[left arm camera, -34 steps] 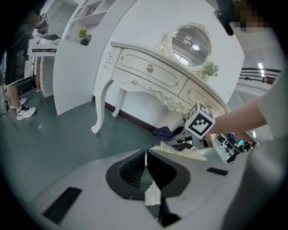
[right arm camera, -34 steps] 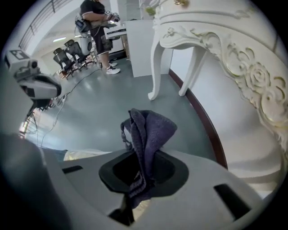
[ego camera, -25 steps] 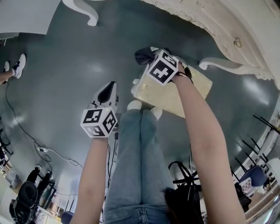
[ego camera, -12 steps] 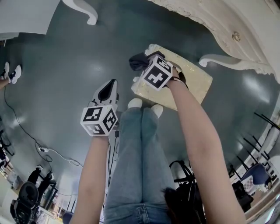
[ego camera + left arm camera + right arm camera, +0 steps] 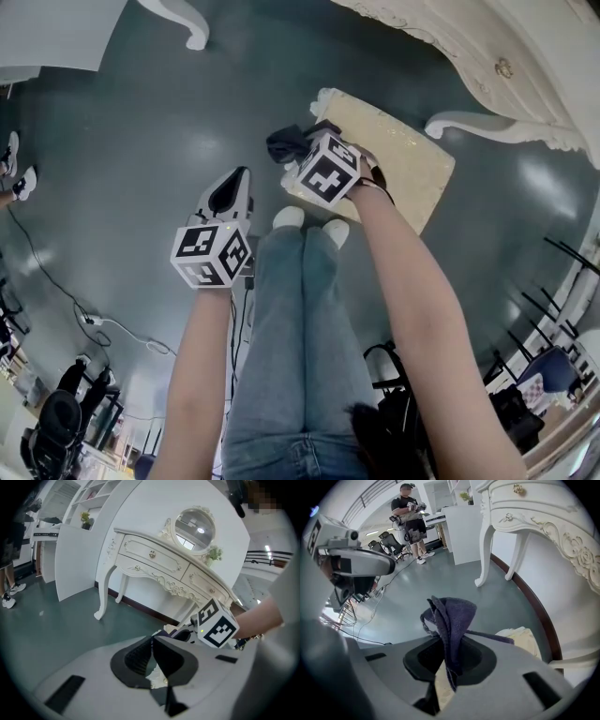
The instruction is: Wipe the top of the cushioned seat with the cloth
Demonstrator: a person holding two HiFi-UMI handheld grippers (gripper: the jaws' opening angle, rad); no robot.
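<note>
Dark cloth (image 5: 452,616) clamped, apparently overhanging seat (image 5: 398,164).

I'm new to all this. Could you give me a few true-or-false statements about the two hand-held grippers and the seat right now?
1. The right hand-held gripper clamps a dark cloth. True.
2. The left hand-held gripper holds a sponge. False: its jaws are shut on nothing.
3. The cushioned seat is cream-coloured. True.
4. The left hand-held gripper rests on the cushioned seat. False: it hangs over the floor beside it.
</note>
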